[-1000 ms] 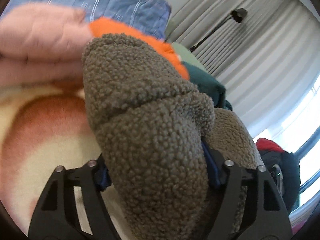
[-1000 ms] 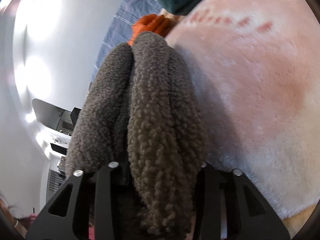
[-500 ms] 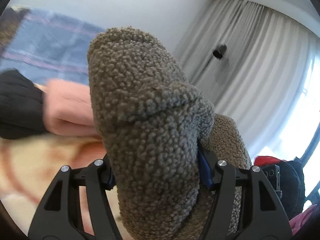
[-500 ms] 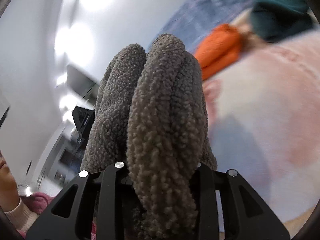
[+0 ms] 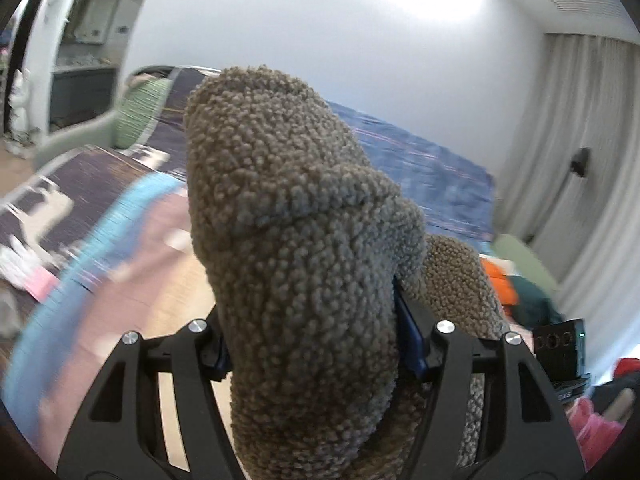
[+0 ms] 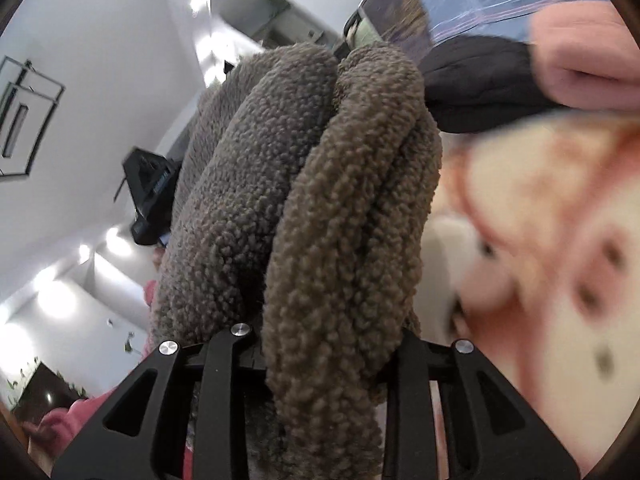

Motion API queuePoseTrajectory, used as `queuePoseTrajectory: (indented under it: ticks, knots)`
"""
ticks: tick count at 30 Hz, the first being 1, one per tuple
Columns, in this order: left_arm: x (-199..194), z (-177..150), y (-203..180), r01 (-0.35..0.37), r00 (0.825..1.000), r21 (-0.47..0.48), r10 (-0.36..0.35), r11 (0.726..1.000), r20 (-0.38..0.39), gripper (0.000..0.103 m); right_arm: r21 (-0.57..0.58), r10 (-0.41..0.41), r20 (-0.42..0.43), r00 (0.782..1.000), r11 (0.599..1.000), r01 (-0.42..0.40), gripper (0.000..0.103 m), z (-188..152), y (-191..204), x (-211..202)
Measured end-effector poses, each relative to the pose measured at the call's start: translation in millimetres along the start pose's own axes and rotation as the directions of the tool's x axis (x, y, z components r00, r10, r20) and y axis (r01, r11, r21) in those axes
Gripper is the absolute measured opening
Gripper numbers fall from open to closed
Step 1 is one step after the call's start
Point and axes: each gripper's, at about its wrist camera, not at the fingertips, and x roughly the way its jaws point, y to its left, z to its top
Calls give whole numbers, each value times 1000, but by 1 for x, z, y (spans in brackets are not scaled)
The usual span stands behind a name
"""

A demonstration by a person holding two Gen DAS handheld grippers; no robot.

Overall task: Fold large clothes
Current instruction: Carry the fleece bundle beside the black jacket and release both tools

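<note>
A blue striped blanket [image 5: 420,168] crosses mid-frame; grey curtains [image 5: 580,160] hang at right. An orange garment [image 5: 498,280] lies lower right, a green pillow [image 5: 140,112] upper left.

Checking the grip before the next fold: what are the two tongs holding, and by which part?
Both hold the brown fleece garment. The left tongs and the right tongs each clamp a bunched fold of it; which edge cannot be told.

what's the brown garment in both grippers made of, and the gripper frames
Brown garment: looks like sherpa or bouclé fleece, matte, judging by its tight curly nubs; probably synthetic, though fibre can't be confirmed. Left gripper and right gripper frames: black, smooth, semi-matte, likely moulded or printed plastic, with shiny metal screws.
</note>
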Motion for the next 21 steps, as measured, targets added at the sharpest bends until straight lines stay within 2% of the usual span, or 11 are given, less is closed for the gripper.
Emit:
queuePoseTrajectory:
  ticks: [6,9,11,13,15,16,17,18,19,20,21]
  knots:
    - [41,80,83,-164,986,7,164,986,14,65,-61,-35,-18,999,998,34,28,95,5,94]
    - [78,118,106,-258,966,53,257,965,30,64,-83,-92,-9,996,992,91,28,146,-4,144]
    - [106,139,116,-340,940,97,336,936,51,64,-83,-135,16,991,987,135,28,166,-14,174]
    - [131,150,126,-425,905,127,418,896,81,65,-30,-236,36,971,971,237,29,183,-44,207]
    - [168,144,148,-573,819,119,565,811,99,70,124,-338,-13,941,933,337,32,186,-94,238]
    - [186,134,160,-624,782,77,621,778,61,70,177,-412,-53,910,893,414,33,180,-116,253]
    - [213,118,175,-653,756,38,654,756,-21,60,159,-463,-77,883,868,470,33,174,-122,263]
    - [232,102,181,-645,759,49,647,762,-69,56,93,-479,-50,876,871,482,35,167,-120,270]
    - [247,86,180,-630,766,90,637,771,-91,56,65,-479,-1,878,876,478,43,165,-114,269]
    - [256,73,177,-628,762,129,640,767,-95,59,72,-495,18,869,867,492,43,166,-112,267]
    - [266,59,172,-624,758,178,644,761,-101,66,94,-501,0,866,862,499,43,167,-114,268]
